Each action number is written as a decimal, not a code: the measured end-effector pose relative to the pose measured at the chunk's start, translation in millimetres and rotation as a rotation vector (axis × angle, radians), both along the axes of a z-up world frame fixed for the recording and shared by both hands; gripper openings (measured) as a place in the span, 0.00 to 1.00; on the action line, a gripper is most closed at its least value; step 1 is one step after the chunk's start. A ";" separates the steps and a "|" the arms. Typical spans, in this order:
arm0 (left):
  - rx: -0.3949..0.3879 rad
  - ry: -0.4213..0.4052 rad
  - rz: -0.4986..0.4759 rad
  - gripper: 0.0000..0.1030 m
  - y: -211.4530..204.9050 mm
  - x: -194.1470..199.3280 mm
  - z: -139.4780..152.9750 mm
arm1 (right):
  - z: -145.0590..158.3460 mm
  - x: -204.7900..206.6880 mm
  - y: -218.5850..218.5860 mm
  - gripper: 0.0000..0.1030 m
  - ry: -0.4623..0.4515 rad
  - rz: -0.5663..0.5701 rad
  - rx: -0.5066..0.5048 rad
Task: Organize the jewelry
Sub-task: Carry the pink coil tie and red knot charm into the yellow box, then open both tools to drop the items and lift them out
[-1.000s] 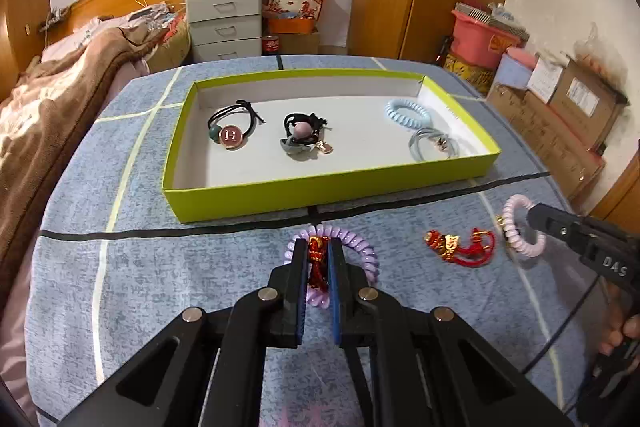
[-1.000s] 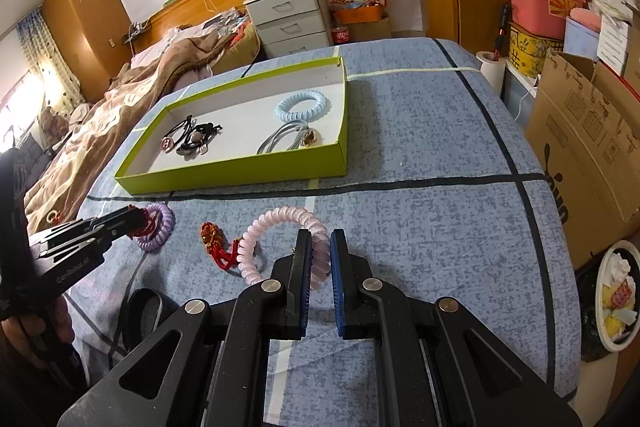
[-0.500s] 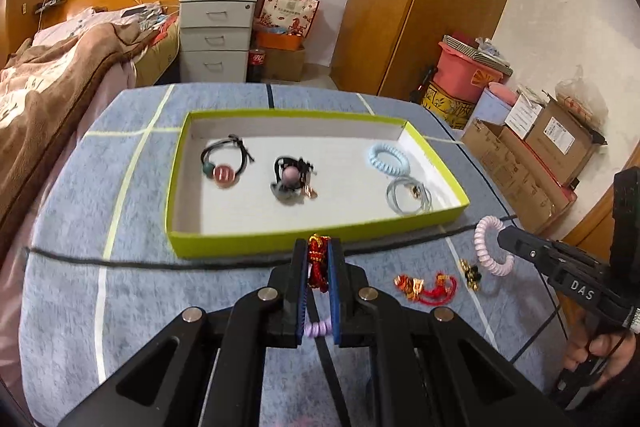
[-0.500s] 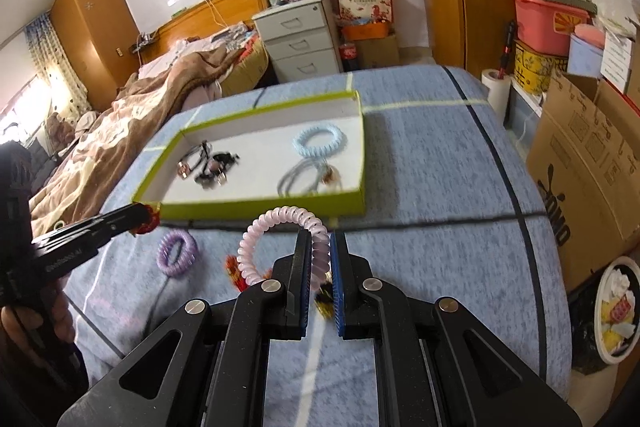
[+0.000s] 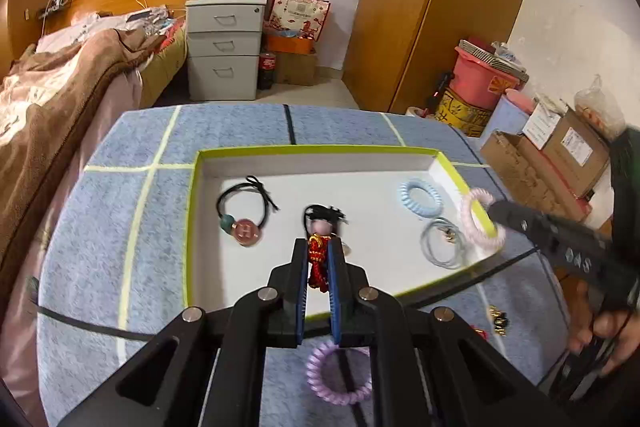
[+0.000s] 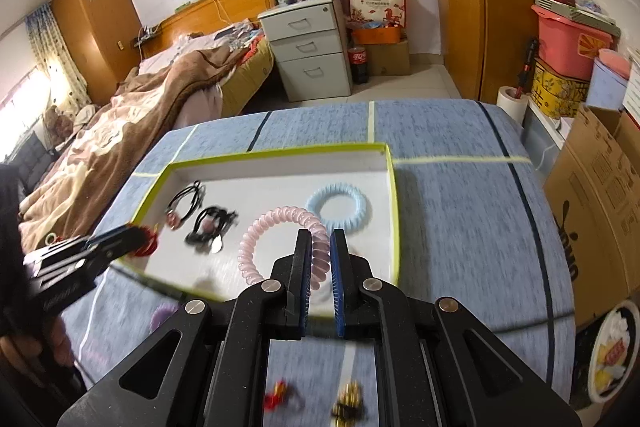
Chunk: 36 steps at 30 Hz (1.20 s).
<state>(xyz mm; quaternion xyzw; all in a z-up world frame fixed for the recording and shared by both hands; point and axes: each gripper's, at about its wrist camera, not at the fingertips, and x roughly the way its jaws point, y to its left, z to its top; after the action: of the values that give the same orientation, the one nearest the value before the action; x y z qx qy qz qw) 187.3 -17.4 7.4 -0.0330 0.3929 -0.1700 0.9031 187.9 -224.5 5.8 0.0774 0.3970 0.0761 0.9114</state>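
My left gripper (image 5: pixel 319 247) is shut on a red and gold knotted ornament (image 5: pixel 318 259) and holds it above the front of the green-rimmed tray (image 5: pixel 320 149). My right gripper (image 6: pixel 320 239) is shut on a pink spiral hair tie (image 6: pixel 276 235) above the tray's right front part (image 6: pixel 394 195). In the tray lie a black tie with a pink disc (image 5: pixel 244 223), a black tie with a bead (image 5: pixel 322 221), a blue spiral tie (image 5: pixel 420 195) and a grey tie (image 5: pixel 442 243). A purple spiral tie (image 5: pixel 338 375) lies on the blue cloth below my left gripper.
A second red ornament (image 6: pixel 280 393) and a small gold piece (image 6: pixel 348 401) lie on the blue cloth in front of the tray. A bed (image 5: pixel 52 87) stands at the left, cardboard boxes (image 6: pixel 592 211) at the right, a drawer unit (image 5: pixel 224 47) behind.
Both grippers have risen off the cloth with their pieces and moved forward over the tray. The purple spiral tie stayed on the cloth.
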 end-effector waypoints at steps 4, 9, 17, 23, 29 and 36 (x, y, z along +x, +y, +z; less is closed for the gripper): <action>-0.001 0.024 0.004 0.10 3.3 7.8 -9.4 | -8.2 26.7 3.4 0.09 0.027 0.004 -0.002; 0.027 0.048 0.003 0.10 1.7 16.6 -20.7 | -22.0 53.5 9.1 0.09 0.066 0.018 0.009; 0.045 0.080 0.005 0.10 -1.4 23.5 -34.1 | -35.7 74.9 21.5 0.09 0.105 0.048 -0.004; 0.049 0.096 0.007 0.10 -0.8 23.8 -38.5 | -39.7 80.5 24.7 0.10 0.116 0.059 -0.030; 0.052 0.098 0.003 0.10 -3.7 23.1 -39.4 | -39.2 83.4 25.4 0.10 0.117 0.062 -0.048; 0.029 0.111 0.008 0.17 1.2 24.8 -40.6 | -39.3 84.3 25.9 0.10 0.116 0.059 -0.069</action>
<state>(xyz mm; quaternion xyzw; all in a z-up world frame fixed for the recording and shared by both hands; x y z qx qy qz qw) 212.1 -16.2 -33.2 -0.0308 0.4449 -0.1583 0.8810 272.2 -198.7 -33.5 0.0383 0.4535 0.0846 0.8864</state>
